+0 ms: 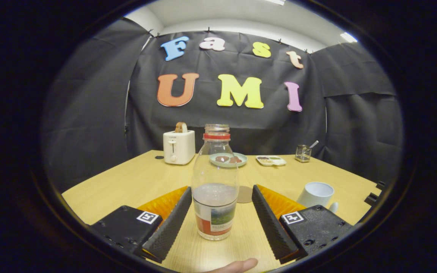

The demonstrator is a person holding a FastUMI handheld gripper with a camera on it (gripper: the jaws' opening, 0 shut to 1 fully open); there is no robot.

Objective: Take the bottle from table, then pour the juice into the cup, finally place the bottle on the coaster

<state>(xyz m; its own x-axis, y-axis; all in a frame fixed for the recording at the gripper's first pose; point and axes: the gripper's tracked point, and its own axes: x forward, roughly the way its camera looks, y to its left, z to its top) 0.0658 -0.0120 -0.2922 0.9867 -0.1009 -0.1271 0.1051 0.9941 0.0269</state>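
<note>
Nearest of all, a fingertip of a person's hand (237,265) pokes in over the front edge of the wooden bench (135,182). Just beyond it the gripper (218,210) has its fingers spread wide apart, one on each side of the bottle (214,189), with bare bench showing between each pad and the glass, so neither finger touches it. The bottle stands upright on the bench between the fingers; it is clear, uncapped, with a red ring round its neck, a label round its lower part, and dark juice filling roughly the lower third. Just behind the bottle, between the fingers, a round coaster (246,194) lies flat on the bench, partly hidden by the bottle. To the right, beyond the right-hand finger, a white cup (316,194) stands with its mouth open upward, well apart from the bottle. Farther back on the left stands a white toaster (179,147) with a slice of bread sticking out of its slot. Near the far edge, behind the bottle's neck, sits a pale plate (229,160) holding some brownish food, then a small white tray (271,160) beside it, and further right a small wire holder (302,153) with a utensil handle leaning out of it.
</note>
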